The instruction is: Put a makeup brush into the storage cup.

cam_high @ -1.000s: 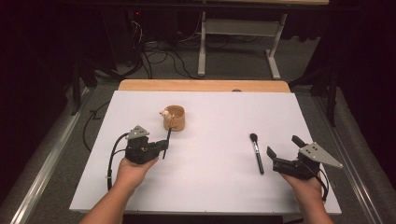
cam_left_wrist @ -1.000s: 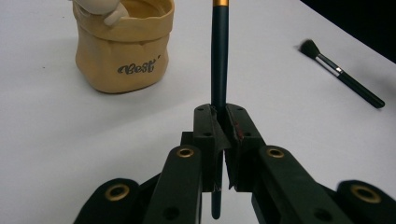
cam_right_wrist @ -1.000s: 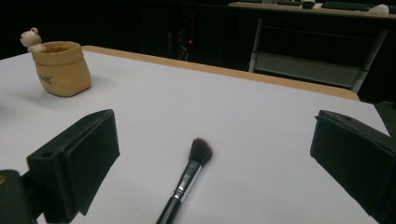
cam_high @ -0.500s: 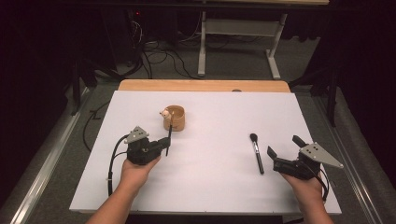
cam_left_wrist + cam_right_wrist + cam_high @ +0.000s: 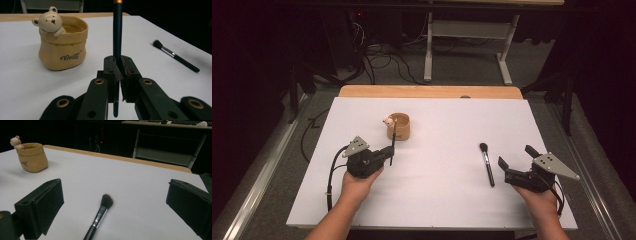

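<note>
The left claw (image 5: pixel 391 150), clamped on a slim dark brush handle with an orange band (image 5: pixel 393 145), has edged slightly toward the surface's far edge, nearer the tan ceramic bear pot (image 5: pixel 399 127). The handle's upper end now overlaps that pot's front wall in the high view.

A dark-handled brush (image 5: pixel 117 30) stands upright just beside the tan bear pot (image 5: pixel 62 45), gold band uppermost.

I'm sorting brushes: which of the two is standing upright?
The dark-handled brush clamped in the left gripper stands upright; the other brush lies flat on the table.
</note>
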Tool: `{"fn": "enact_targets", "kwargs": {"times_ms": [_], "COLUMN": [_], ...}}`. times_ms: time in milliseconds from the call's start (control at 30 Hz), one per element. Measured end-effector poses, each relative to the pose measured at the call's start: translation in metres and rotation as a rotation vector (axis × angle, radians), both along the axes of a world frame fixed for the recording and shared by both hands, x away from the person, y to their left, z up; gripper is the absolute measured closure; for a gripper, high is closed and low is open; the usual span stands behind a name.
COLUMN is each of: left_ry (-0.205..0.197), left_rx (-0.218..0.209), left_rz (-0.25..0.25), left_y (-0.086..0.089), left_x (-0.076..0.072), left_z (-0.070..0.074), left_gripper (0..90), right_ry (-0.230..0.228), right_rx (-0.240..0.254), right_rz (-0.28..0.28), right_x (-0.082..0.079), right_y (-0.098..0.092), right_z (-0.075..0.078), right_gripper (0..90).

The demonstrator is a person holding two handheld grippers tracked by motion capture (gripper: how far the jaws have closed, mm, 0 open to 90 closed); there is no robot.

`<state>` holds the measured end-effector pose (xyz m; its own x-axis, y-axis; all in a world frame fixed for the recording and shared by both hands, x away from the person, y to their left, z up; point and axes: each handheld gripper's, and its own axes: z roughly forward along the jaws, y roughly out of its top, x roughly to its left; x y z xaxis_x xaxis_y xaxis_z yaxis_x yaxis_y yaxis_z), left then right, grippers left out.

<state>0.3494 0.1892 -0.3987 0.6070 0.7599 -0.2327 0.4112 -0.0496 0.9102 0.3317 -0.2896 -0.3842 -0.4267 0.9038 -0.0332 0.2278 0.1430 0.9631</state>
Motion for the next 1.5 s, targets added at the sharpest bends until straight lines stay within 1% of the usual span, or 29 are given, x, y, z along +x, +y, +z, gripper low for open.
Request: {"fn": "enact_targets", "kwargs": {"times_ms": [33, 167, 300, 433, 500, 567, 633, 700, 733, 800, 867, 933, 1033, 1100, 1200, 1267, 1367, 1433, 1500], "left_ry": [-0.002, -0.032, -0.055, -0.083, -0.099, -0.121, -0.135, -0.15, -0.15, -0.152, -0.135, -0.129, -0.126, -0.123, -0.119, -0.125, -0.133, -0.137, -0.133], "left_rx": [-0.005, -0.003, -0.033, -0.043, -0.054, -0.043, -0.03, -0.017, -0.016, -0.017, -0.022, -0.02, -0.047, -0.042, -0.044, -0.05, -0.071, -0.07, -0.072], "left_rz": [0.0, 0.0, 0.005, 0.005, -0.001, -0.007, -0.033, -0.054, -0.073, -0.092, -0.108, -0.111, -0.108, -0.11, -0.113, -0.114, -0.114, -0.112, -0.111], "left_y": [-0.001, -0.003, -0.003, -0.006, -0.012, -0.02, -0.029, -0.036, -0.039, -0.041, -0.042, -0.041, -0.04, -0.043, -0.046, -0.047, -0.046, -0.045, -0.044], "left_x": [0.0, -0.001, 0.001, 0.005, 0.008, 0.01, 0.011, 0.01, 0.01, 0.006, 0.004, 0.002, 0.001, 0.001, 0.0, -0.001, -0.002, -0.002, -0.002], "left_z": [0.0, -0.001, 0.0, 0.006, 0.01, 0.016, 0.019, 0.02, 0.018, 0.012, 0.006, 0.005, 0.003, 0.001, -0.001, 0.0, 0.003, 0.003, 0.003], "left_gripper": [84.1, 84.1, 84.1, 84.1, 84.1, 84.1, 84.1, 84.1, 84.1, 84.1, 84.1, 84.1, 84.1, 84.1, 84.1, 84.1, 84.1, 84.1, 84.1], "right_ry": [0.001, -0.001, 0.0, -0.004, -0.005, -0.005, -0.004, -0.003, -0.004, 0.0, 0.001, 0.002, 0.0, 0.003, -0.008, -0.01, -0.011, -0.014, -0.032], "right_rx": [0.0, -0.001, -0.001, -0.001, 0.0, -0.001, -0.001, -0.003, -0.006, -0.008, -0.005, -0.004, -0.005, 0.001, 0.002, 0.0, -0.003, 0.014, 0.002], "right_rz": [-0.002, -0.001, -0.003, -0.001, 0.001, -0.002, -0.002, 0.0, 0.0, -0.001, -0.003, -0.005, -0.002, -0.001, 0.003, 0.014, 0.02, 0.03, 0.036], "right_x": [0.0, 0.0, 0.0, 0.0, 0.0, 0.0, 0.0, 0.0, 0.0, 0.0, 0.0, 0.0, -0.001, -0.001, -0.003, -0.004, -0.003, -0.001, 0.001], "right_y": [0.0, 0.0, 0.0, -0.001, -0.001, -0.001, 0.0, 0.0, 0.0, 0.0, 0.0, 0.0, 0.0, 0.001, 0.003, 0.004, 0.008, 0.013, 0.019], "right_z": [0.0, 0.0, 0.0, 0.0, 0.0, 0.0, 0.001, 0.001, 0.001, 0.0, 0.0, 0.0, 0.001, 0.001, 0.003, 0.006, 0.014, 0.023, 0.034], "right_gripper": [2.8, 2.8, 2.8, 2.8, 2.8, 2.8, 2.8, 2.8, 2.8, 2.8, 2.8, 2.8, 2.8, 2.8, 2.8, 2.8, 2.7, 2.7, 2.8]}}
